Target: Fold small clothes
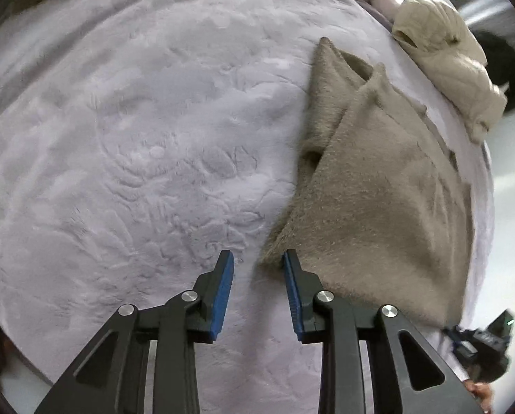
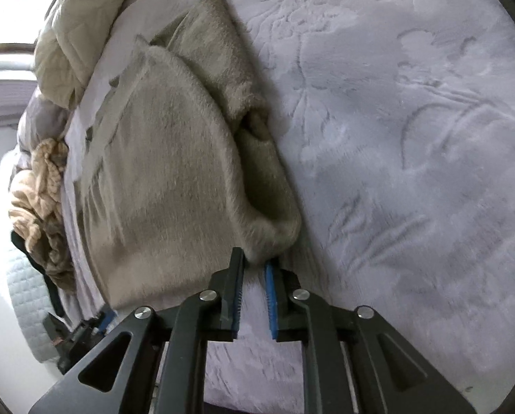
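Folded fuzzy garment (image 1: 378, 186) lies on blanket (image 1: 136, 138), both tongs gaping beside it.

Blanket (image 1: 136, 138) lies bare beside the folded garment (image 1: 378, 189).

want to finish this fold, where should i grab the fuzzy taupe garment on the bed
Take the taupe garment at its near folded corner, coming in low from the front. That rounded edge juts toward the right gripper, whose open jaws already flank it.
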Available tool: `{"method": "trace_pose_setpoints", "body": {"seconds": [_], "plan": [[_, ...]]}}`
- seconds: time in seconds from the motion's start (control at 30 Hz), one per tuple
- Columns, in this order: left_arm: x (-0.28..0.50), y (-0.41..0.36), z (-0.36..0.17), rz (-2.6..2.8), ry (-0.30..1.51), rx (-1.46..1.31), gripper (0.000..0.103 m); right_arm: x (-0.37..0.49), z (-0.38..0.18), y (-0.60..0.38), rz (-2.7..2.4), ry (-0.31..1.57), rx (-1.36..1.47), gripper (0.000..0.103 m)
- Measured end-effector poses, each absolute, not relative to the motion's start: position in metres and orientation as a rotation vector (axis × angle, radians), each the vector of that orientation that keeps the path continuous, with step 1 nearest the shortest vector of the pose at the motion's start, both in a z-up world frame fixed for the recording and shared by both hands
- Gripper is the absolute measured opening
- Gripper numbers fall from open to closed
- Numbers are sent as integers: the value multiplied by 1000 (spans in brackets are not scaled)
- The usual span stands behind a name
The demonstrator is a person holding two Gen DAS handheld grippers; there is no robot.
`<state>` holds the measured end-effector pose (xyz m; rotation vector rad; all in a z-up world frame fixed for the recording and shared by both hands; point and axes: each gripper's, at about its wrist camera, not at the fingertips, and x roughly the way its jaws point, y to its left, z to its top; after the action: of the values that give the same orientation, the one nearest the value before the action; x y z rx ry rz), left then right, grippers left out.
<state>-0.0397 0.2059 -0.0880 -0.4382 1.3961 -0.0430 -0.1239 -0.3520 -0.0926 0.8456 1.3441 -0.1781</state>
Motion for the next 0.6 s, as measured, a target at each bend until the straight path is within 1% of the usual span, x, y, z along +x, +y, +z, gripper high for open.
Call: {"method": "trace_pose_setpoints", "body": {"seconds": [0.03, 0.07, 0.1, 0.13, 0.17, 0.23, 0.27, 0.3, 0.33, 0.4, 0.47, 0.5, 0.53, 0.57, 0.6], "plan": [[-39, 200, -83, -40, 1394, -382, 31, -125, -89, -348, -182, 1356, 828, 23], [-37, 194, -79, -35, 1390, -338, 43, -125, -87, -345, -182, 1365, 812, 35], [-37, 190, -75, -30, 1380, -308, 68, -125, -84, -341, -181, 1370, 798, 45], [-37, 187, -70, -24, 1362, -291, 76, -125, -81, -337, -177, 1375, 783, 64], [-38, 183, -63, -29, 1337, -283, 78, -126, -78, -333, -170, 1375, 770, 70], [-37, 176, -57, -54, 1341, -267, 78, -126, -72, -324, -149, 1377, 745, 70], [-37, 171, -55, -57, 1343, -253, 80, -125, -69, -320, -137, 1376, 733, 71], [-37, 168, -53, -63, 1346, -242, 80, -124, -66, -314, -124, 1373, 717, 75], [-38, 164, -51, -72, 1351, -232, 80, -122, -64, -309, -114, 1370, 703, 84], [-37, 151, -51, -98, 1376, -190, 80, -118, -60, -298, -91, 1367, 681, 85], [-40, 142, -50, -115, 1391, -134, 80, -113, -55, -287, -70, 1361, 649, 103], [-42, 137, -50, -124, 1400, -109, 80, -111, -53, -281, -53, 1353, 628, 103], [-45, 135, -50, -135, 1413, -101, 83, -111, -50, -276, -38, 1346, 612, 103], [-47, 134, -52, -146, 1430, -101, 101, -109, -48, -270, -24, 1341, 597, 103], [-48, 132, -53, -151, 1438, -101, 103, -107, -47, -264, -13, 1343, 586, 103]]}}
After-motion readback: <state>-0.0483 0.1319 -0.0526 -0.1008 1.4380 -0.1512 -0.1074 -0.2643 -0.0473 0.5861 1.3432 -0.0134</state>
